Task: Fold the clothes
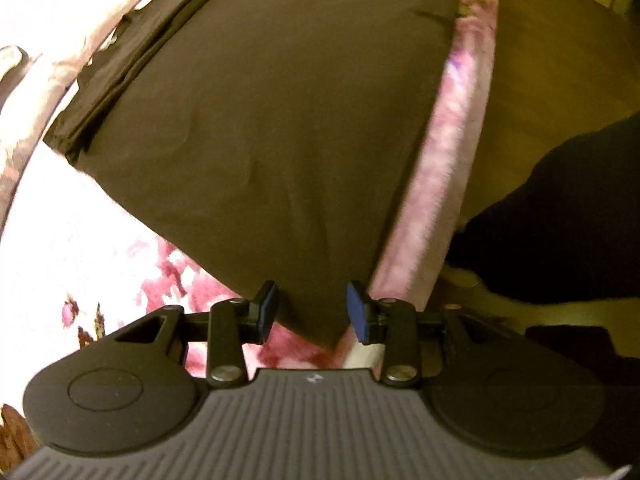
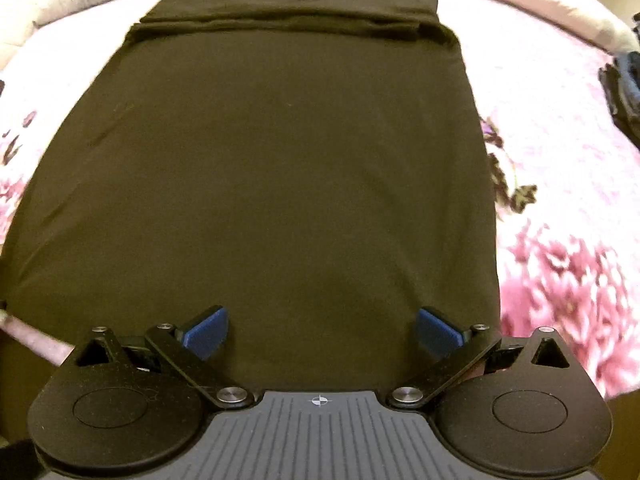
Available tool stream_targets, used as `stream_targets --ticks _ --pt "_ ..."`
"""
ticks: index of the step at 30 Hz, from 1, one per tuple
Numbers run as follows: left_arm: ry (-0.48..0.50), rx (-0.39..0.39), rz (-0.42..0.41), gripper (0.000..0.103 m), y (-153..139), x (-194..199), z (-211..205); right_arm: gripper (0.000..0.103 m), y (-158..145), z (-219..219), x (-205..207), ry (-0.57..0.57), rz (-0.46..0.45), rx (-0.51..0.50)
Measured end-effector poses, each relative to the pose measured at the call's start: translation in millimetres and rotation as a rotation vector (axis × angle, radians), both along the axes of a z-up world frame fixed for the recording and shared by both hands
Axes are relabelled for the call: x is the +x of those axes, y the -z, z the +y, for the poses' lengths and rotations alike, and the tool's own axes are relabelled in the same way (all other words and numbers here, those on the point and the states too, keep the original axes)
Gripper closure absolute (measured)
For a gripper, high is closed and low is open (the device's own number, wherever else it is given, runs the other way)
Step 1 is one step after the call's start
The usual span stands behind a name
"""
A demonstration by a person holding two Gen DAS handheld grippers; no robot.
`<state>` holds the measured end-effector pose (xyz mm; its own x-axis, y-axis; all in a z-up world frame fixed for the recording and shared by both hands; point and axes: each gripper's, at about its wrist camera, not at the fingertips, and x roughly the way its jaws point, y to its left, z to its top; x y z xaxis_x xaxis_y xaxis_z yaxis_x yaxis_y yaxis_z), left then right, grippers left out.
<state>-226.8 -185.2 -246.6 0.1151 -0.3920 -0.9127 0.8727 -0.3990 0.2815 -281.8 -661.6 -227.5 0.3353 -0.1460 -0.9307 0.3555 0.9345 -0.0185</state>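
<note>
Left claw (image 1: 313, 312): part open, pads apart, pinching nothing. Pointing steeply down over one near corner of the black shirt (image 1: 260, 140). Just under and ahead of the tips, that corner, flat on the flowered bedspread (image 1: 60, 240). To one side of the tips, the edge of the bed, with bare floor (image 1: 560, 60) beyond it.

Right claw (image 2: 322, 334): wide open, empty. Hanging above the near hem of the shirt (image 2: 260, 160), roughly at mid-width, not touching the cloth as far as can be told. Ahead of the tips, the shirt body spread smooth and lengthwise away from the claw. At the far end, a folded band of cloth (image 2: 288, 20) lying across the chest, neckline beyond it. Bedspread (image 2: 560, 260) showing on both sides. Well off to the right, a dark heap (image 2: 624, 88), too small to identify.

Step in hand, by judgement: sleeves already turned in, both claws positioning at the hem for the lengthwise fold. No grip taken yet.

Next move, by judgement: lower each claw onto its own hem corner, pinch all layers together, lift evenly, carry the hem to the neckline. Right claw appears to need shifting sideways to the other corner first. Thin, limp cloth: risk of catching the bedspread along with it.
</note>
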Motion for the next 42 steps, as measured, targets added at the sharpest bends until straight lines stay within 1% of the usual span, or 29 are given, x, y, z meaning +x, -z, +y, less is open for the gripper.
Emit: stream_targets --ticks 3,6,8,10,12,13,14,16,19,21,24,26,28,30,32,33,34,35,36,37,40,42 --pt "0.067 -0.004 -0.055 0.070 9 -9 4 0.000 -3 16 -17 -0.020 -0.004 -0.011" --pt "0.112 -0.007 -0.106 0.070 20 -16 10 0.000 -4 12 -22 -0.046 -0.007 -0.020" --pt "0.142 -0.015 -0.146 0.064 25 -19 11 0.000 -2 12 -22 -0.067 -0.007 -0.029" --pt "0.168 -0.014 -0.168 0.059 28 -18 8 0.000 5 10 -19 -0.081 -0.010 -0.028" --pt "0.167 0.016 -0.131 0.074 25 -11 2 0.000 8 12 -22 -0.096 -0.014 -0.031" --pt "0.163 0.033 -0.105 0.085 24 -7 -2 0.000 8 14 -23 -0.108 -0.017 -0.032" --pt "0.146 0.029 -0.097 0.099 20 -2 -5 0.000 8 15 -24 -0.120 -0.021 -0.032" --pt "0.090 -0.006 -0.092 0.099 7 7 -11 0.000 9 21 -26 -0.177 -0.033 -0.040" --pt "-0.014 -0.037 -0.029 0.099 -13 25 -24 0.000 11 40 -29 -0.305 -0.054 -0.043" --pt "-0.064 -0.047 0.021 0.099 -24 34 -32 0.000 15 60 -30 -0.416 -0.076 -0.065" --pt "-0.111 -0.073 0.068 0.099 -39 46 -40 0.000 25 90 -29 -0.563 -0.113 -0.123" --pt "-0.132 -0.082 0.086 0.099 -45 51 -43 0.000 36 106 -22 -0.628 -0.134 -0.172" --pt "-0.149 -0.082 0.102 0.099 -49 55 -44 0.001 51 117 -15 -0.669 -0.158 -0.251" --pt "-0.148 -0.075 0.105 0.099 -51 56 -43 0.001 66 115 -10 -0.667 -0.158 -0.308" --pt "-0.143 -0.067 0.100 0.099 -53 52 -39 0.001 72 104 -15 -0.645 -0.162 -0.373" --pt "-0.140 -0.063 0.097 0.099 -53 52 -36 0.009 75 98 -17 -0.633 -0.165 -0.406" --pt "-0.136 -0.060 0.095 0.099 -52 52 -34 0.019 76 90 -22 -0.622 -0.153 -0.440" --pt "-0.132 -0.058 0.093 0.099 -52 52 -32 0.039 77 83 -28 -0.612 -0.139 -0.473" --pt "-0.129 -0.057 0.093 0.099 -51 52 -30 0.056 78 75 -34 -0.602 -0.126 -0.507" --pt "-0.124 -0.056 0.093 0.099 -51 51 -29 0.063 80 63 -39 -0.581 -0.094 -0.536" --pt "-0.103 -0.054 0.086 0.099 -49 50 -29 0.064 85 27 -52 -0.519 -0.006 -0.609" --pt "-0.088 -0.055 0.079 0.099 -47 48 -30 0.064 86 7 -59 -0.505 0.023 -0.635"
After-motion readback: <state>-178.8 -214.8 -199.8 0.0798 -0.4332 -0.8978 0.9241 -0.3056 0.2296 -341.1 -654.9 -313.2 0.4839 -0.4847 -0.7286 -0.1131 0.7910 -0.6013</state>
